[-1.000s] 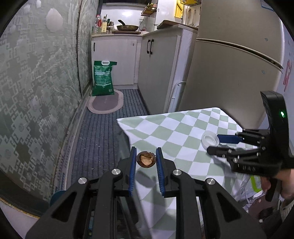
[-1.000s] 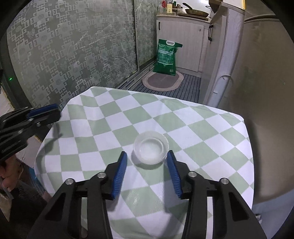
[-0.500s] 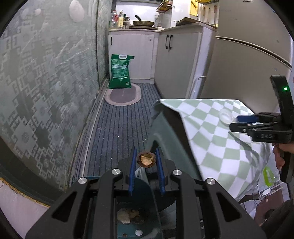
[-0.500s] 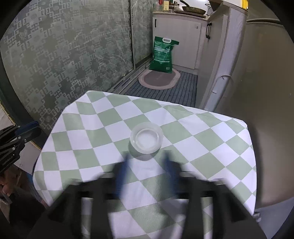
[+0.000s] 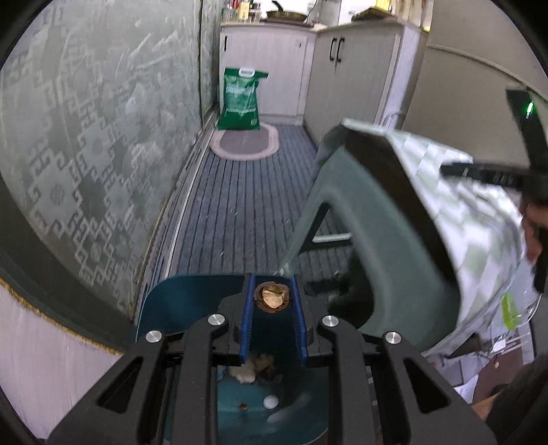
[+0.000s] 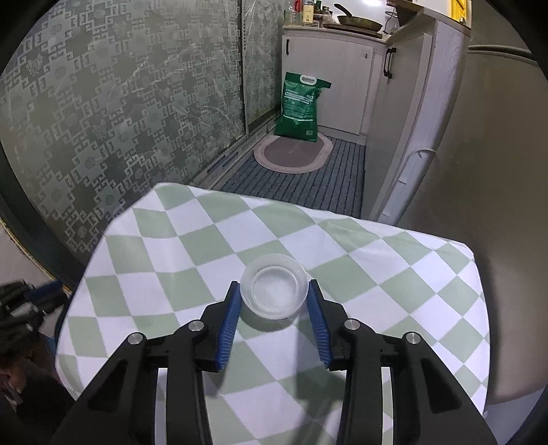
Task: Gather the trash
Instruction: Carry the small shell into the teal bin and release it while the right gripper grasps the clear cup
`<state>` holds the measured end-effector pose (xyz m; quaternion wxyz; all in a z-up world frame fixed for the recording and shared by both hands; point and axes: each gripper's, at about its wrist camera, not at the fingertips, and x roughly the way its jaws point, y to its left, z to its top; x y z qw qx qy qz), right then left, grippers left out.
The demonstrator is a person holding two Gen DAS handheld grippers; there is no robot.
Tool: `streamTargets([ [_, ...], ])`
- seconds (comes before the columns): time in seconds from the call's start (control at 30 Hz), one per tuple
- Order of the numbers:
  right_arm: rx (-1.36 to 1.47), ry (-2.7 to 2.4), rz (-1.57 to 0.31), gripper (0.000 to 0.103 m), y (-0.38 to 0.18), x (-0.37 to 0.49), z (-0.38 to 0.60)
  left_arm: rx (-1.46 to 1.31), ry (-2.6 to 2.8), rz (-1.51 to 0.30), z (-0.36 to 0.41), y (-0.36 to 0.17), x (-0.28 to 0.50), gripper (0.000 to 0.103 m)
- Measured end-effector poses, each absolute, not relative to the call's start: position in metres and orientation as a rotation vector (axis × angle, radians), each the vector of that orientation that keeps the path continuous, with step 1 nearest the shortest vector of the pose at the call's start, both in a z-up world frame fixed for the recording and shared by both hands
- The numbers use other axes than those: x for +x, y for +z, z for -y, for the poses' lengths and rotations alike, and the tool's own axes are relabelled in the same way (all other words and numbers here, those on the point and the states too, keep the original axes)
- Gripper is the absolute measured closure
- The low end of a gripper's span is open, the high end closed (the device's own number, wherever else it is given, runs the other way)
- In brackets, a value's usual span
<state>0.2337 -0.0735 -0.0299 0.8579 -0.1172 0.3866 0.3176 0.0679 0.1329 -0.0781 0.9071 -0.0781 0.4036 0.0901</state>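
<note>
Surface: table draped in a green-and-white checked cloth (image 6: 212, 239), standing in a narrow kitchen passage; grey-blue striped floor matting (image 5: 239, 205) runs alongside a patterned frosted-glass wall (image 6: 102, 113). Far end: oval grey rug (image 6: 293, 154), upright green sack with white handle (image 6: 301, 106), white base cabinets (image 6: 342, 78) carrying a frying pan (image 6: 358, 22) and bottles; tall beige refrigerator (image 6: 496, 171) beside the table.

Item 1: brown cracked walnut shell (image 5: 272, 297), round, pale kernel showing inside; pinched between the blue pads of the left gripper (image 5: 272, 291), suspended above a teal plastic bin (image 5: 191, 301) on the floor beside the table. Bin holds pale scraps (image 5: 250, 369).

Item 2: small round translucent plastic dish (image 6: 273, 290), shallow, resting on the cloth mid-table. Right gripper (image 6: 273, 294) fingers spread, one either side of the dish, just beside its rim; contact cannot be told
</note>
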Motion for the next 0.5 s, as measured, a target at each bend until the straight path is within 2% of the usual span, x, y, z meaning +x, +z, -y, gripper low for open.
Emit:
streamTargets([
  [0.5, -0.211, 0.856, -0.688, 0.063, 0.024, 0.192, 0.014, -0.12, 0.233, -1.061, -0.153, -0.153, 0.058, 0.08],
])
